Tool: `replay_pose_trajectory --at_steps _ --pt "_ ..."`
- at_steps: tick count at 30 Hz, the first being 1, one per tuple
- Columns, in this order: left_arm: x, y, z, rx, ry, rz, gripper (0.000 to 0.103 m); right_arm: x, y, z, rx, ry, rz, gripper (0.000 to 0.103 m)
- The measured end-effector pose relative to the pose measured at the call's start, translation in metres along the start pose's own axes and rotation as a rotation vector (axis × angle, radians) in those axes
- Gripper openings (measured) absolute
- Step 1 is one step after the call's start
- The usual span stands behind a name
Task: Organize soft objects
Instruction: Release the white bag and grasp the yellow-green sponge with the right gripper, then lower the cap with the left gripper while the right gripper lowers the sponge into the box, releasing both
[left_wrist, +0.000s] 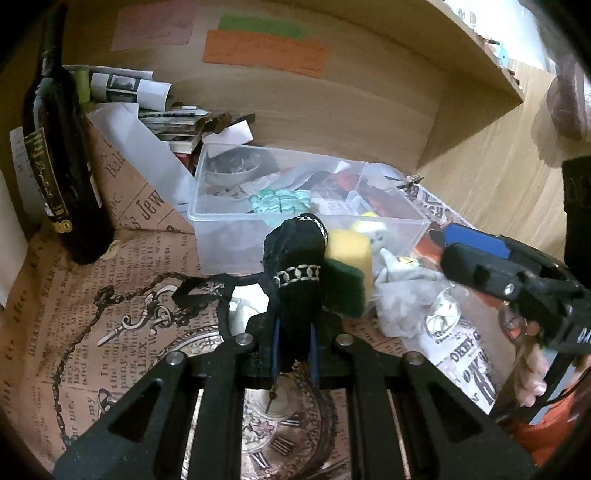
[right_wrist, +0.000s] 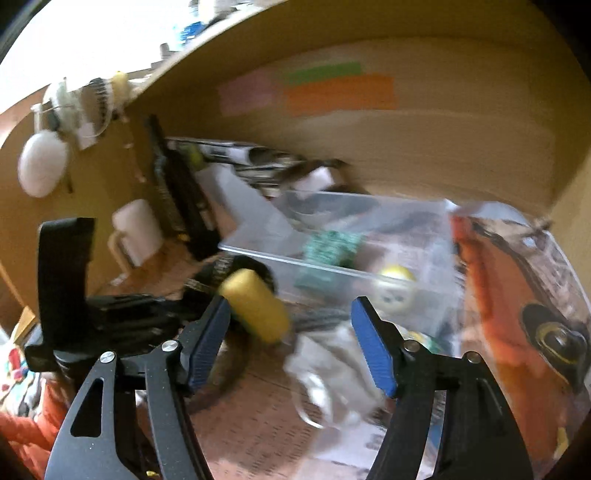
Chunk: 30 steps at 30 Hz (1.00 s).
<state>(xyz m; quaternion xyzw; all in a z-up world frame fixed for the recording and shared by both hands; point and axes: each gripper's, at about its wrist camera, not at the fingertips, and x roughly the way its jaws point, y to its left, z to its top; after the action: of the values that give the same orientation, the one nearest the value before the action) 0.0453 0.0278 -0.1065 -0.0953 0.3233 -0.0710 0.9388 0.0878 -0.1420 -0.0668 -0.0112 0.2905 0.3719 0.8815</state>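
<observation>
My left gripper (left_wrist: 295, 314) is shut on a black fabric band with a silver chain trim (left_wrist: 295, 258), held up in front of a clear plastic box (left_wrist: 221, 218). A yellow sponge with a green scrub side (left_wrist: 351, 266) sits just right of the band; it also shows in the right wrist view (right_wrist: 255, 302). The box holds a teal knitted piece (left_wrist: 277, 203), which also shows in the right wrist view (right_wrist: 328, 247). My right gripper (right_wrist: 291, 332) is open and empty above a crumpled grey cloth (right_wrist: 332, 373); it shows at the right of the left wrist view (left_wrist: 476, 258).
A dark wine bottle (left_wrist: 62, 166) stands at the left. Papers and booklets (left_wrist: 147, 99) pile behind the box. Printed newspaper-style sheets (left_wrist: 74, 314) cover the desk. A wooden back wall (left_wrist: 332, 99) carries coloured notes. A white mug (right_wrist: 136, 229) stands left in the right wrist view.
</observation>
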Motion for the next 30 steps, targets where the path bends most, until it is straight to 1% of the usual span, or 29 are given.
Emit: replay_pose_trajectory --at_steps 7,8,9,10,11,12,15,19,24,30 --pt "-0.005 -0.005 0.001 0.016 -0.014 -0.021 0.012 0.036 0.012 -0.002 -0.014 0.077 0.043 0.065" --pt "-0.005 -0.005 0.001 0.016 -0.014 -0.022 0.011 0.042 0.012 -0.002 -0.013 0.083 0.047 0.060" --pt "-0.004 -0.004 0.001 0.015 -0.013 -0.025 0.011 0.043 0.012 -0.002 -0.013 0.089 0.050 0.051" --pt "-0.004 -0.003 0.001 0.013 -0.012 -0.030 0.011 0.047 0.012 -0.002 -0.014 0.100 0.058 0.046" --pt "-0.004 -0.002 0.000 0.010 -0.011 -0.037 0.011 0.049 0.012 -0.002 -0.017 0.107 0.067 0.038" --pt "-0.004 -0.002 0.000 0.010 -0.010 -0.041 0.011 0.050 0.012 -0.002 -0.019 0.108 0.072 0.036" --pt "-0.006 -0.001 0.000 0.013 -0.017 -0.033 0.011 0.048 0.016 -0.001 -0.043 0.092 0.053 0.032" --pt "-0.012 0.002 0.006 0.008 -0.040 -0.025 0.011 0.037 0.018 0.005 -0.061 0.046 0.029 0.031" --pt "-0.029 0.007 0.021 0.012 -0.098 0.005 0.011 0.007 0.008 0.022 -0.041 -0.047 -0.008 0.031" --pt "-0.052 0.009 0.049 0.028 -0.180 0.034 0.011 -0.016 -0.008 0.038 -0.025 -0.125 -0.066 0.031"
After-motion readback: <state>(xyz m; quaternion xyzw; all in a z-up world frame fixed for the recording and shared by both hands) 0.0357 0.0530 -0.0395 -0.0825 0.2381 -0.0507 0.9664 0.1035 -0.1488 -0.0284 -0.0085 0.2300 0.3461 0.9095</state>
